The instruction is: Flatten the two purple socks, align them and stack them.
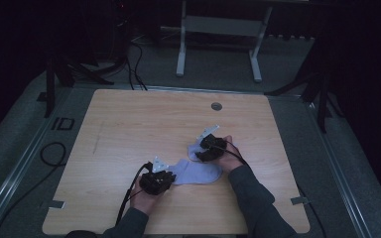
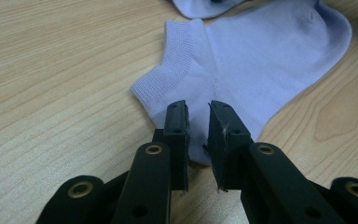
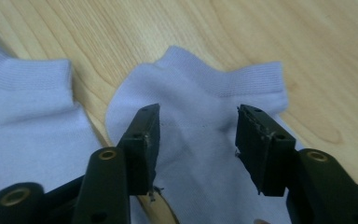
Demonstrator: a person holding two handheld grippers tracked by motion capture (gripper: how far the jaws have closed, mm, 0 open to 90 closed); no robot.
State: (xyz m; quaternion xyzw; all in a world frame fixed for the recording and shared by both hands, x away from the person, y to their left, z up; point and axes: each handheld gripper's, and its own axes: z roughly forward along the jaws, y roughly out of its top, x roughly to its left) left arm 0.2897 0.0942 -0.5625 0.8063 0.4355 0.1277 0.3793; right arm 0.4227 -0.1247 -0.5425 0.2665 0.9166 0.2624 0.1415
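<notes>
Two lilac ankle socks lie flat on the wooden table [image 1: 129, 124]. The nearer sock [image 1: 198, 172] [image 2: 261, 60] stretches between the hands, and my left gripper [image 1: 167, 177] [image 2: 198, 109] hovers over its heel edge with the jaws a narrow gap apart and fabric showing between them. The farther sock [image 1: 193, 151] [image 3: 200, 88] lies under my right gripper [image 1: 206, 151] [image 3: 198, 114], which is open wide just behind the ribbed cuff. The nearer sock's cuff [image 3: 28, 79] shows at the left of the right gripper view. A bit of the farther sock [image 2: 200, 7] peeks in at the top of the left gripper view.
A round grommet [image 1: 217, 106] sits in the table near its far edge. A metal stand's legs [image 1: 181, 59] rise on the floor beyond the table. Cables [image 1: 54, 153] trail on the floor at the left. Bare wood surrounds the socks.
</notes>
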